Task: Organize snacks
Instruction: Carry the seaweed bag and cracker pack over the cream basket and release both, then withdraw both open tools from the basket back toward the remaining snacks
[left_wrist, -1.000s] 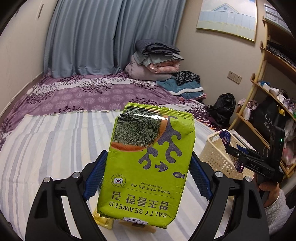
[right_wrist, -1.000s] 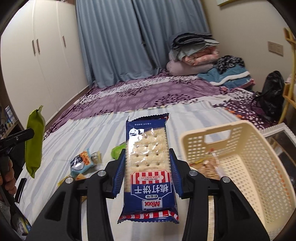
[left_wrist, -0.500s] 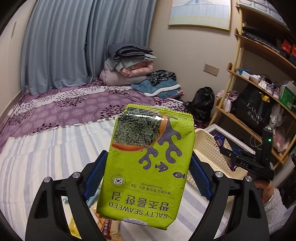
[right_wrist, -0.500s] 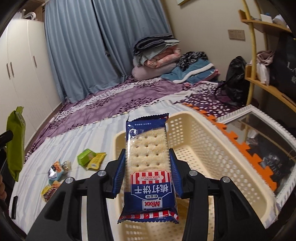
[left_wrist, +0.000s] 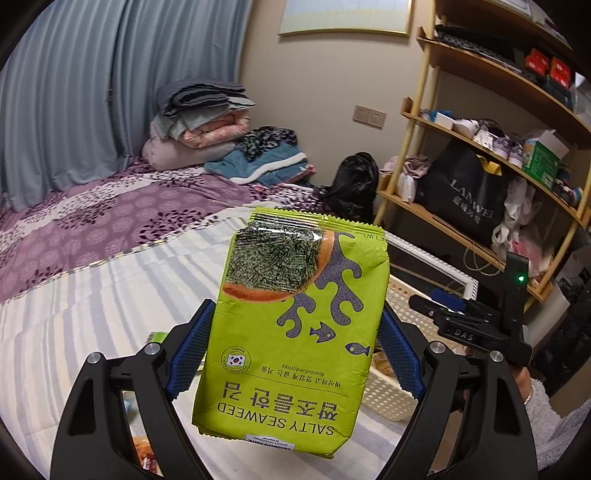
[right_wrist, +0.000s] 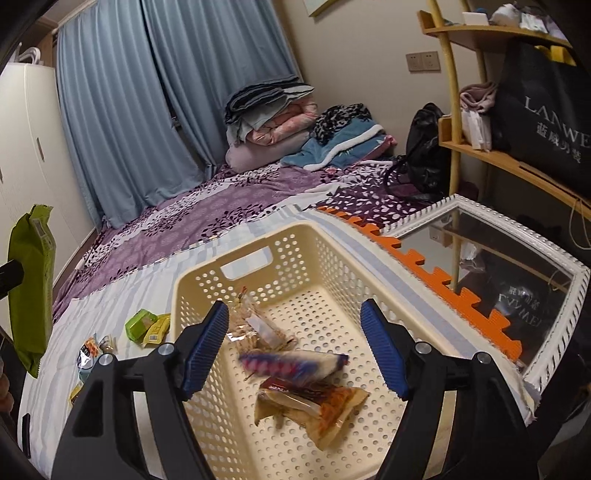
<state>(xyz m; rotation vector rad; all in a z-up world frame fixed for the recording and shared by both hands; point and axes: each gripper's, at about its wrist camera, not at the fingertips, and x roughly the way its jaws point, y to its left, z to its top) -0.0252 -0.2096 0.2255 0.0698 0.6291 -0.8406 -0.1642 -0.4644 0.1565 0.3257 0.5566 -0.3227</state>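
Note:
My left gripper (left_wrist: 291, 347) is shut on a green salty seaweed packet (left_wrist: 295, 325), held upright in the air left of the cream perforated basket (left_wrist: 384, 398); the packet also shows at the left edge of the right wrist view (right_wrist: 29, 284). My right gripper (right_wrist: 295, 350) is open and empty above the basket (right_wrist: 332, 243). The blue soda biscuit pack (right_wrist: 295, 363) is blurred, falling inside the basket. Other snack packets (right_wrist: 314, 406) lie on the basket floor. The right gripper also shows in the left wrist view (left_wrist: 476, 328).
Loose snacks (right_wrist: 146, 326) lie on the striped bedsheet (left_wrist: 92, 314) left of the basket. A white-framed mirror (right_wrist: 509, 273) and orange foam mat edge (right_wrist: 424, 266) lie to the right. Wooden shelves (left_wrist: 480, 147) stand at the right; folded bedding (left_wrist: 207, 118) lies at the back.
My right gripper has opened and let go of the biscuit pack, which is dropping into the basket. My left gripper has swung right toward the basket with the seaweed packet.

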